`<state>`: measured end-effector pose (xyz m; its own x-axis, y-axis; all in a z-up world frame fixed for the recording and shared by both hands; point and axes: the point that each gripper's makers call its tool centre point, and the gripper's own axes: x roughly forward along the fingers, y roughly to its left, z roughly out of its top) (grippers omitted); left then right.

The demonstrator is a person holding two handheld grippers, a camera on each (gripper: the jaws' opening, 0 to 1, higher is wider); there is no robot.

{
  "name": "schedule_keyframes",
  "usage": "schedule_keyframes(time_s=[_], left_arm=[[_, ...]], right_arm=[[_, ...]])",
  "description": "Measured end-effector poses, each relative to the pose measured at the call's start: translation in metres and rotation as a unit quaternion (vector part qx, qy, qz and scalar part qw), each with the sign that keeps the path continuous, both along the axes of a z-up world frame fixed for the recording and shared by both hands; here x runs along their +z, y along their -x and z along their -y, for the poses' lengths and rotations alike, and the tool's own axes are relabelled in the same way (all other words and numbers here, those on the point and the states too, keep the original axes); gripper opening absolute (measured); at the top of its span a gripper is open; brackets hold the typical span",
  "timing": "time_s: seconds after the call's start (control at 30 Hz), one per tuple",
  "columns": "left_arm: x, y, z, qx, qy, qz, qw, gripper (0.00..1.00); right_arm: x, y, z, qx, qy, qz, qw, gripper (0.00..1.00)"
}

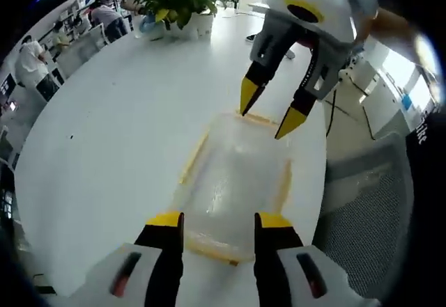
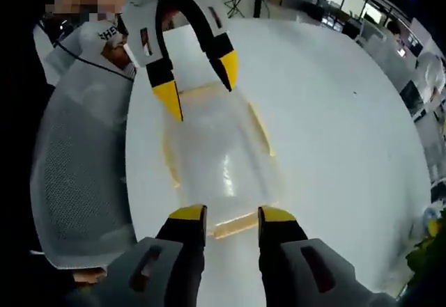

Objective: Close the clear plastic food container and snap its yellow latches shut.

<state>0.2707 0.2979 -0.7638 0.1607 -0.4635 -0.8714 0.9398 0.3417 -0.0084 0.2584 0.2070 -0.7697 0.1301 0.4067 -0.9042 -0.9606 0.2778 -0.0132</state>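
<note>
In the left gripper view, the clear rectangular plastic food container with yellow latches (image 1: 233,182) is lying on the round white surface (image 1: 118,112), just ahead of the left gripper (image 1: 219,221). Its near short end is sitting between that gripper's yellow-tipped jaws, which are standing fairly wide and gripping nothing. At the far short end the right gripper (image 1: 267,114) is reaching down, its jaws also parted, tips hovering at the rim. The lid appears to be lying on the box already, so closing looks done. The long yellow latches to the left and right of the jaws are splaying outward slightly, so I judge them not yet snapped. A potted green plant (image 1: 182,1) is standing well beyond the container.

In the right gripper view, the same container is stretching away from the right gripper, its near end latch (image 2: 233,225) lying between the parted, empty jaws. The left gripper is poised over the far end. A grey mesh chair (image 2: 77,175) is sitting to the left of the jaws. Whether the end latches are engaged I cannot tell; pressing all four seems to be what is left.
</note>
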Motion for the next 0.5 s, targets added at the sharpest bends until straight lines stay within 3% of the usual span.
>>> schedule_keyframes(time_s=[0.33,0.5], left_arm=[[0.002,0.004,0.018,-0.023,0.015,0.006,0.9996,0.32],[0.001,0.009,0.02,-0.031,0.016,0.001,0.9994,0.32]], right_arm=[[0.01,-0.009,-0.026,0.015,-0.047,-0.012,0.9987,0.26],[0.007,-0.009,-0.034,0.031,-0.05,-0.016,0.9982,0.26]])
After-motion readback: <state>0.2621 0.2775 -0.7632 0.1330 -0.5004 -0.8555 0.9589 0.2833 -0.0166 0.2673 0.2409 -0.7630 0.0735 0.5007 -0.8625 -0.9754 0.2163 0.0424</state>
